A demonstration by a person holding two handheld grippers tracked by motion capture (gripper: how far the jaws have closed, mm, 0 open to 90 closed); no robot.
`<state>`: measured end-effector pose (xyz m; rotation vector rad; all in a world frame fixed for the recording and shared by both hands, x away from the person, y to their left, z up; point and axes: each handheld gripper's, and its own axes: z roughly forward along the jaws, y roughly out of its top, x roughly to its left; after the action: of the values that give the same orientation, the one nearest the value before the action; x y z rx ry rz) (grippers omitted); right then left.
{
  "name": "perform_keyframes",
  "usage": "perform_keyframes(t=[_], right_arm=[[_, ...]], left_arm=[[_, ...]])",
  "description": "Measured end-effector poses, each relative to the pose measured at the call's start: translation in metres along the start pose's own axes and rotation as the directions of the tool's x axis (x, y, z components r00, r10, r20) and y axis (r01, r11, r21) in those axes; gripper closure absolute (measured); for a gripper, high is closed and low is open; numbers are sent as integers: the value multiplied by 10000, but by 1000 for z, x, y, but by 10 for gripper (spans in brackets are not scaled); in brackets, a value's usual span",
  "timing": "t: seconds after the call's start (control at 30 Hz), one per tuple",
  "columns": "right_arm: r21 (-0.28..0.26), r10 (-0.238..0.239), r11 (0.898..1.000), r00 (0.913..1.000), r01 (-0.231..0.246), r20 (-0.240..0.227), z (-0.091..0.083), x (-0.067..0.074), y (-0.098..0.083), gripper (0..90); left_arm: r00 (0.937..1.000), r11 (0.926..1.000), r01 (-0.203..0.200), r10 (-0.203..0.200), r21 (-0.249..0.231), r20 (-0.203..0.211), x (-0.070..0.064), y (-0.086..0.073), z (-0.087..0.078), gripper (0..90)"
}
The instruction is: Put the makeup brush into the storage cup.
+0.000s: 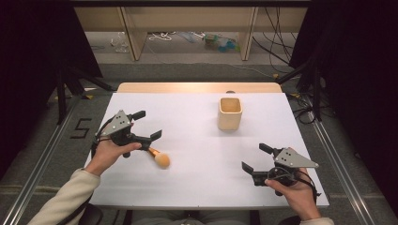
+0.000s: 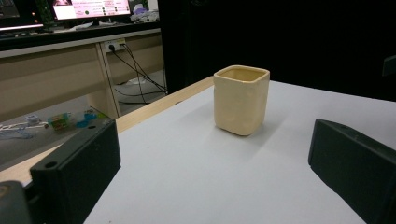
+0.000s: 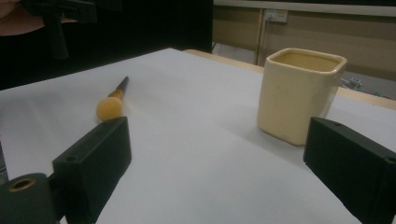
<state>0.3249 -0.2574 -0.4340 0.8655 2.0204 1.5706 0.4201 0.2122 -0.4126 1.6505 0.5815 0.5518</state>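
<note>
Though near, brush outside left fingers

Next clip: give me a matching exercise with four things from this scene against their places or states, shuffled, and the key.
Things:
1. makeup brush
2. cream square cup
3. left gripper
4. right gripper

Places or states:
A. open, near the table's front right edge
B. upright, toward the far side of the table
C. lying flat on the white table
D. open, right above the brush handle

Pairs: 1-C, 2-B, 3-D, 4-A
</note>
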Motion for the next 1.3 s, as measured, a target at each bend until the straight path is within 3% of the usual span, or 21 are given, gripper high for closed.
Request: perform_keyframes(t=[0.33,0.67,0.87,1.1,1.17,1.3], right_arm=[[39,-85,10000,9999,85,119,-1,0,0,86],[-20,-206,9998,9996,207,195,0,-2,0,86],[32,68,10000,10000,-68,6,0,-1,-1,86],[23,112,9999,9999,-112,41,1,-1,-1,87],[250,84,9996,9997,-90,228,-1,-1,-1,88],[271,77,9996,9997,-83,217,0,-2,-1,88]], left_arm=[[9988,9992,-279,267,301,411,3,2,7,23],[9986,9989,-338,325,324,410,8,8,18,29],[9945,9953,-559,484,796,927,9,5,23,38],[9854,9833,-1222,1041,1346,1344,12,11,27,43],[9837,9795,-1338,1128,1507,1402,13,12,28,43],[9758,9636,-1749,1422,2021,1661,14,15,30,47]])
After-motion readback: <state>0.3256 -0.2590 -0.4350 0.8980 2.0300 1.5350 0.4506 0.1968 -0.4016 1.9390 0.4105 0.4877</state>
